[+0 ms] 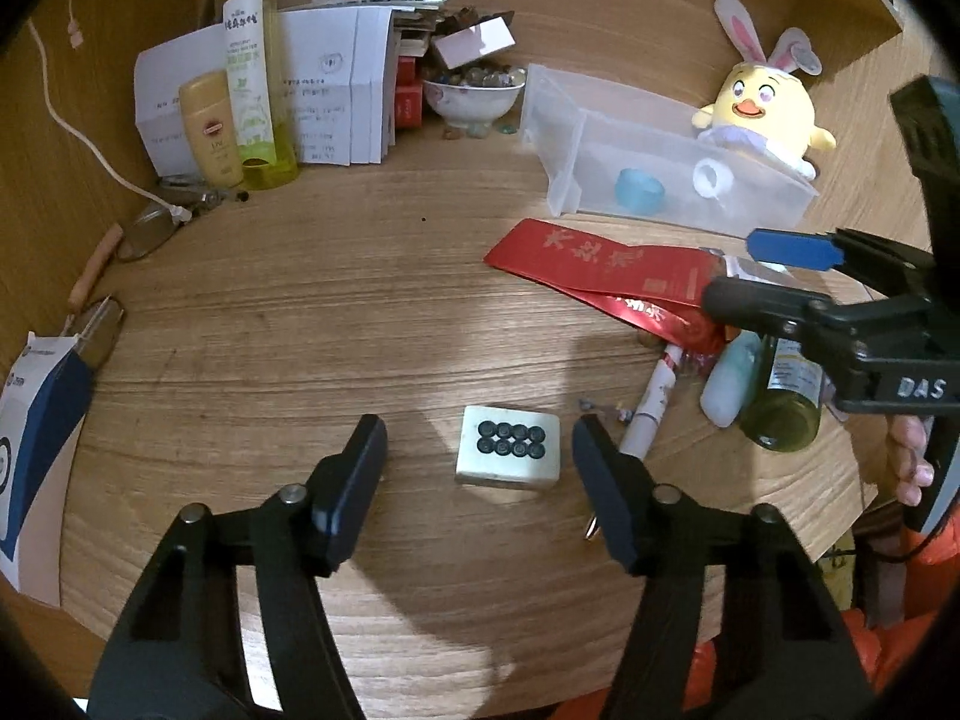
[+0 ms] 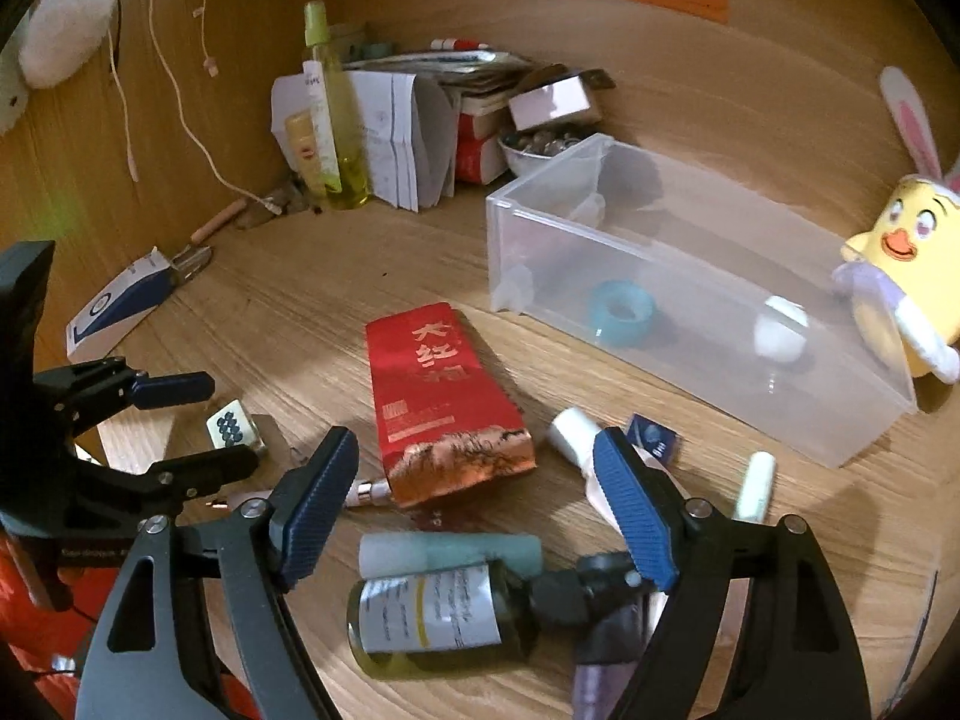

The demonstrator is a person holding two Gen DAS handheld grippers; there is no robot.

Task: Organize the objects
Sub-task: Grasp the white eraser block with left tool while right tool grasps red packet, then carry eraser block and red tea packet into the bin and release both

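Note:
A white mahjong tile [image 1: 509,447] with dark dots lies flat on the wooden desk, between the fingers of my left gripper [image 1: 480,456], which is open and not touching it. The right wrist view shows the same tile [image 2: 231,420] and left gripper [image 2: 219,427] at the left. My right gripper [image 2: 474,450] is open over a red tea packet [image 2: 441,408], and a green glass bottle [image 2: 432,618] lies on its side near its fingers. A clear plastic bin [image 2: 510,228] holds a blue tape ring [image 2: 621,312] and a white roll [image 2: 780,336].
A yellow plush chick [image 2: 906,264] leans by the bin's right end. Bottles [image 1: 249,96], folded papers [image 1: 336,90] and a bowl of marbles [image 1: 474,93] crowd the back corner. A teal tube [image 2: 450,552], a white pen [image 1: 651,396] and small tubes lie near the packet.

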